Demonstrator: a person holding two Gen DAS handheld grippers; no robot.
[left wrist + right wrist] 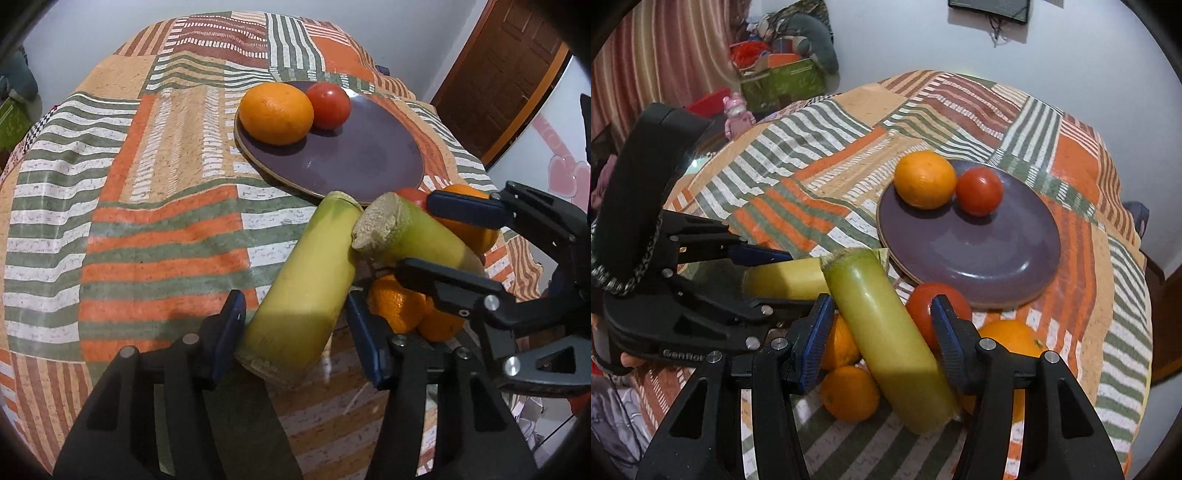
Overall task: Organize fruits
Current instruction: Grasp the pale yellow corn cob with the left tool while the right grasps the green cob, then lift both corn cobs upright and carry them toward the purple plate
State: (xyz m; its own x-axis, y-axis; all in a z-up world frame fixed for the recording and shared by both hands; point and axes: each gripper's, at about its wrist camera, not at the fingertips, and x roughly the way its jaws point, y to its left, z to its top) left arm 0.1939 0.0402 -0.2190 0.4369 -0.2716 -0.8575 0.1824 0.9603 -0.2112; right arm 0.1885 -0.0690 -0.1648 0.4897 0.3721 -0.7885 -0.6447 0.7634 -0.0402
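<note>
Left wrist view: left gripper (295, 325) is clamped on one green stalk (306, 291); right gripper (436, 236) is clamped on another stalk (417, 236), which hides most of the oranges (399, 306) near the plate (351, 155) on the desk (147, 206).

Open room remains on the near half of the purple plate (979, 254), where an orange (925, 180) and a tomato (979, 191) crowd the far rim. Two cane sticks (890, 332), loose oranges (849, 393) and both hand-held grippers block the bench's (147, 221) near-right edge.
</note>
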